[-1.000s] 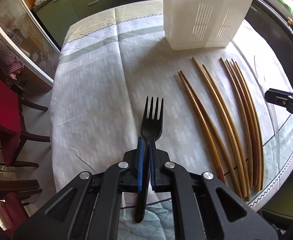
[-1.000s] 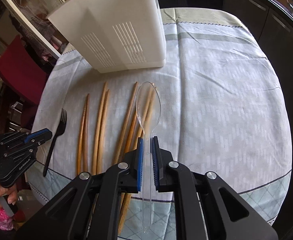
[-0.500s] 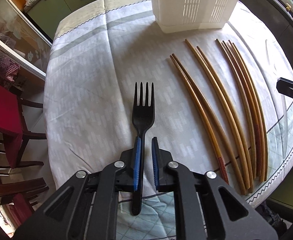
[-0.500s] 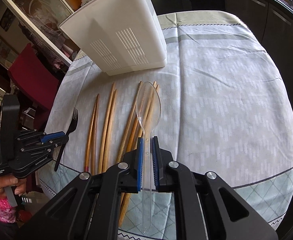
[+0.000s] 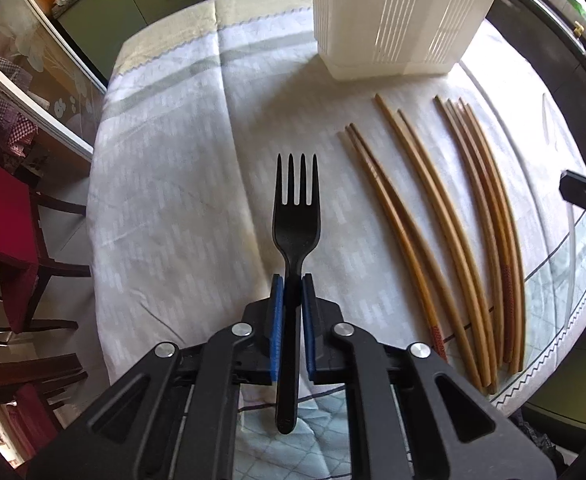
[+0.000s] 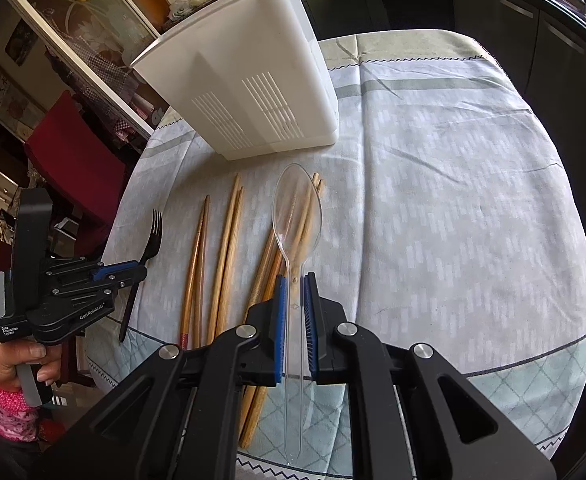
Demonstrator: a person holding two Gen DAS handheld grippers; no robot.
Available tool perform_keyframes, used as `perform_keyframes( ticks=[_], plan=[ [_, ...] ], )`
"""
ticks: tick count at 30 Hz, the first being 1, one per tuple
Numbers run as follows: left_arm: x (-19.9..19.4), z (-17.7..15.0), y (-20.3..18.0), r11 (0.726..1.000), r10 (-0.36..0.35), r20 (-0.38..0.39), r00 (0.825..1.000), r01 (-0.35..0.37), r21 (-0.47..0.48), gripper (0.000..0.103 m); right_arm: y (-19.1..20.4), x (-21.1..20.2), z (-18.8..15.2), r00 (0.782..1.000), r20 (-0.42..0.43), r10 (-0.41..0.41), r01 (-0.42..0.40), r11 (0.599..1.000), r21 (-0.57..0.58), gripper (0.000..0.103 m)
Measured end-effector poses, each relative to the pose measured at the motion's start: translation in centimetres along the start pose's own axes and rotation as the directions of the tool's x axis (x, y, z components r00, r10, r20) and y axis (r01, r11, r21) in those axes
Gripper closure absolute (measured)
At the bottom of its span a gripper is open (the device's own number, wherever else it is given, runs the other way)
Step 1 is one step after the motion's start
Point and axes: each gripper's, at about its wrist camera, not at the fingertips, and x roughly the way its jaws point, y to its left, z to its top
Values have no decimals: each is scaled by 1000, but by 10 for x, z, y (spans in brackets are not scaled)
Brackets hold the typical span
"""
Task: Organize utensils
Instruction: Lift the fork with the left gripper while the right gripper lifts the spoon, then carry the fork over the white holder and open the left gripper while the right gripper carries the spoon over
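Lifted now, the fork point(image 5: 296, 216) hangs above the surface point(image 5: 165, 208), its handle pinched in the left gripper point(image 5: 291, 280), with chopsticks point(image 5: 445, 232) lying beside. From the right, the right gripper point(image 6: 295, 280) holds a clear spoon point(image 6: 296, 216) over the chopsticks point(image 6: 221, 256), near the white bin point(image 6: 253, 92).

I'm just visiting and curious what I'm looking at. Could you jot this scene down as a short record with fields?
Setting: round table with a pale cloth
Left hand-held gripper: shut on the black fork
Right hand-held gripper: shut on the clear spoon
On the cloth: wooden chopsticks lying in loose pairs
Container: white slotted holder, standing behind the chopsticks
Person: a hand grips the left tool
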Motion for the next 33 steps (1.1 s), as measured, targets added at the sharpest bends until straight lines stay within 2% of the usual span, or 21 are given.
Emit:
perform_keyframes(
  ticks=[2,4,6,7,9,10,13,15,16,18,20,21,23,25,28,33],
  plan=[
    [-22,3,2,1000,-19,80,997,20,-14,94,-1,-6,1,1000,17,6,-6,1000,2,93],
    [-48,7,3,998,-49,168,985,55,-34,94,-1,-13,2,999,44,12,-13,1000,3,93],
    [-77,12,2,995,-71,272,960,86,-42,94,0,-22,4,997,76,22,-22,1000,2,93],
    [-93,15,1,993,-85,332,939,107,-49,94,0,-26,5,995,92,24,-24,1000,0,93],
    [-124,25,1,986,-113,457,882,155,-55,94,0,-34,5,992,125,32,-32,999,-2,93],
    [-138,32,1,983,-118,519,846,174,-60,94,0,-38,6,990,138,36,-36,999,-3,93],
    [-168,56,-3,973,-129,681,721,223,-52,94,-1,-46,5,985,170,34,-34,999,-7,93],
    [-175,74,-8,967,-140,754,641,253,-36,94,-3,-49,5,983,183,32,-31,999,-8,93],
    [-176,85,-11,963,-148,779,610,268,-27,94,-5,-50,5,981,189,32,-32,999,-6,93],
    [-173,103,-19,960,-137,817,560,279,-31,94,-8,-52,4,979,200,31,-31,1000,-2,93],
    [-165,120,-26,962,-112,843,526,269,-39,94,-14,-55,3,977,212,30,-32,999,5,93],
    [-161,125,-32,965,-100,850,517,259,-44,94,-16,-56,2,976,216,29,-32,999,8,93],
    [-149,135,-38,974,-65,859,508,220,-57,94,-21,-58,1,974,225,27,-30,999,13,93],
    [-136,140,-45,982,-32,860,510,178,-69,94,-24,-61,1,972,233,25,-29,999,14,93],
    [-117,142,-48,984,-13,848,529,158,-83,94,-25,-64,2,969,246,25,-29,999,13,93],
    [-94,132,-44,985,-30,816,578,157,-75,94,-16,-66,9,963,268,40,-38,999,-12,93]
  ],
)
